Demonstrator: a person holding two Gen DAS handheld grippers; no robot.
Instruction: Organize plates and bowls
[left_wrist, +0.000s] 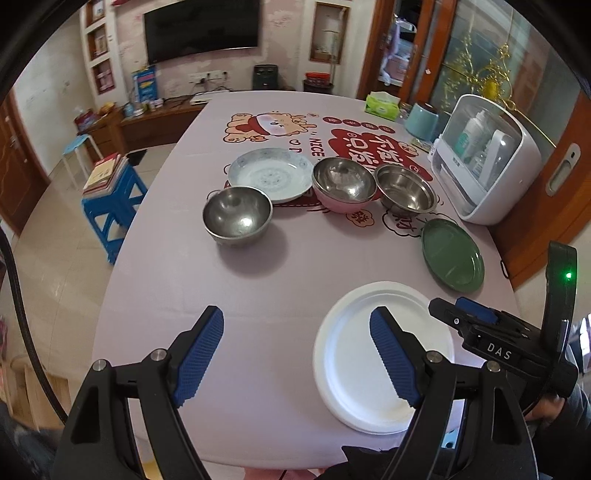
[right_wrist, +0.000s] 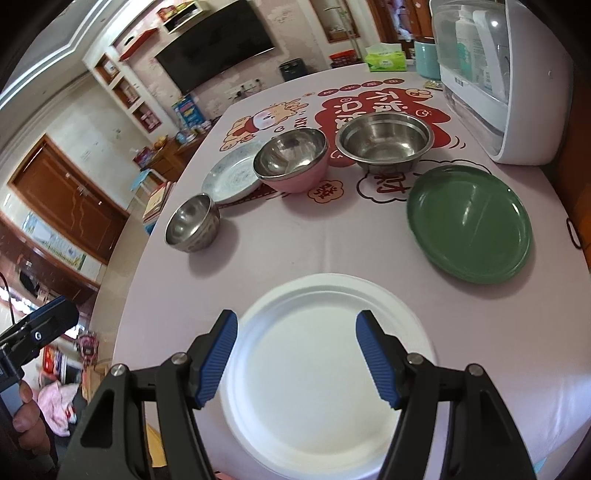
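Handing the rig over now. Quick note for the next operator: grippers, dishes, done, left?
Left gripper: open, empty, above the table.
Right gripper: open, empty, over the white plate.
Green plate to its far right; patterned plate, small steel bowl, pink bowl and wide steel bowl further back.
Done: nothing stacked.
Left: stack the plates, nest the bowls.

Three plates: white paper plate (right_wrist: 321, 365), green round plate (right_wrist: 469, 221), blue-patterned ceramic plate (left_wrist: 269, 173). Three bowls: small steel bowl (left_wrist: 236, 218), pink-sided steel bowl (left_wrist: 343, 182), wide steel bowl (left_wrist: 406, 188).
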